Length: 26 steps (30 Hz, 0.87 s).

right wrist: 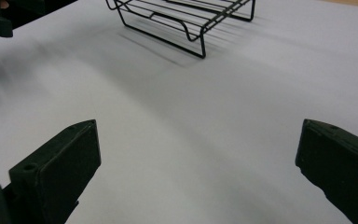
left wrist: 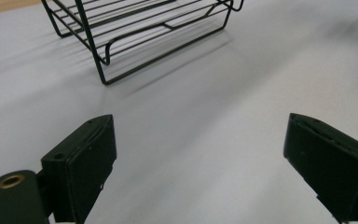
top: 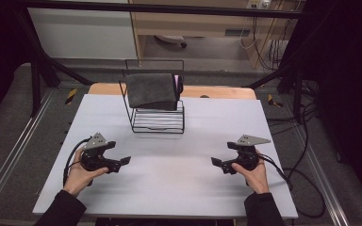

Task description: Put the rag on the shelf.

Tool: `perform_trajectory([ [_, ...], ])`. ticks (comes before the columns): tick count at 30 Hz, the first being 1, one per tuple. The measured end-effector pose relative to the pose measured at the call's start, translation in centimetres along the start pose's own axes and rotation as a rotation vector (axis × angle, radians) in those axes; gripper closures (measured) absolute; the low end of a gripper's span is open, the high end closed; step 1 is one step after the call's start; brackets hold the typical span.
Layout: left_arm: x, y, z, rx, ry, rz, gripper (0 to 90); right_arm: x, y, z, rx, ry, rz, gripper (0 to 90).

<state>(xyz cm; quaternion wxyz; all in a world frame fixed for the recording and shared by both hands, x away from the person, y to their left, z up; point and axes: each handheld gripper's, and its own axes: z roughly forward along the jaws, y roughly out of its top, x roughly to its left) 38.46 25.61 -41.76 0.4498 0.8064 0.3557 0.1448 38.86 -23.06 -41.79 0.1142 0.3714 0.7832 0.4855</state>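
We worked at a big pale table [top: 169,188]. It was the largest thing there, and most of its top was bare.

Next in size was a black wire rack [top: 156,120]. It stood at the far middle of the table, well apart from both of our hands. From the left gripper view we saw its low wire shelf [left wrist: 144,32] up ahead on the table.

A dark grey cloth [top: 151,90] lay folded over the top of the rack. It hung down a little at the front.

Then came our two tools. We held the left gripper [top: 122,162] near the left side of the table, low over the top, with its jaws spread wide and nothing between them. We held the right gripper [top: 217,163] near the right side, also spread wide and holding nothing. The two tools pointed in toward each other.
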Motion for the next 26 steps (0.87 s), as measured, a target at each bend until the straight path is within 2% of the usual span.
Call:
perform_trajectory([
  [7,0.3,-1.7,0.1,0.029,0.011,0.005,10.7,-1.0,-2.3,-0.8,0.029,-0.007,0.023,0.9],
  [14,0.4,-2.8,-0.1,0.036,0.016,0.007,10.8,-1.3,-3.9,-1.5,0.047,-0.015,0.031,0.9],
  [18,0.4,-3.3,0.0,0.053,0.029,0.019,11.0,-1.3,-4.4,-1.6,0.058,-0.020,0.043,0.8],
  [26,0.4,-3.6,0.0,0.060,0.018,0.017,10.8,-1.2,-4.7,-1.3,0.079,-0.028,0.037,0.8],
])
